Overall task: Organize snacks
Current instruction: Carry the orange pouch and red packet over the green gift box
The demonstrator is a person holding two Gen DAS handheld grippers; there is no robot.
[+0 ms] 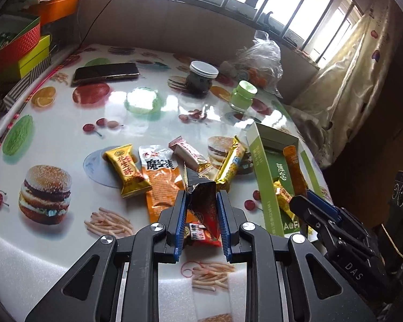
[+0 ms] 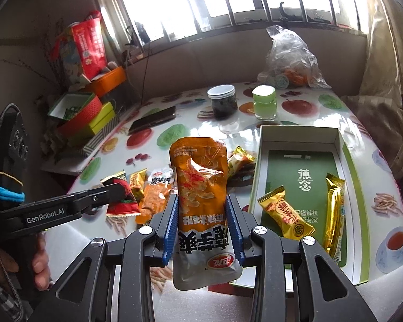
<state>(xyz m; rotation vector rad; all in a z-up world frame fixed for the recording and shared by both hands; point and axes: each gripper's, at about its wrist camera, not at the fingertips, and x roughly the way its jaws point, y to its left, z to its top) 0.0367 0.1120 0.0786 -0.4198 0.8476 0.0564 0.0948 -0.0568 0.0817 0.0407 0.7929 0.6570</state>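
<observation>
My left gripper (image 1: 201,198) is shut on a red and black snack packet (image 1: 202,205) and holds it above the table; the packet also shows in the right wrist view (image 2: 121,196). My right gripper (image 2: 202,201) is shut on an orange and silver konjac pouch (image 2: 201,187), held upright just left of the open green box (image 2: 349,166). The box holds a yellow candy (image 2: 284,216) and a gold bar (image 2: 334,209). On the table lie a yellow peanut candy (image 1: 127,170), an orange pouch (image 1: 161,182), a pink bar (image 1: 188,151) and a gold bar (image 1: 232,165).
A dark jar (image 1: 201,79), a green jar (image 1: 243,96), a phone (image 1: 106,72) and a clear plastic bag (image 1: 260,61) stand at the table's far side. Stacked coloured boxes (image 1: 16,48) sit at the far left. A curtain (image 1: 344,80) hangs at the right.
</observation>
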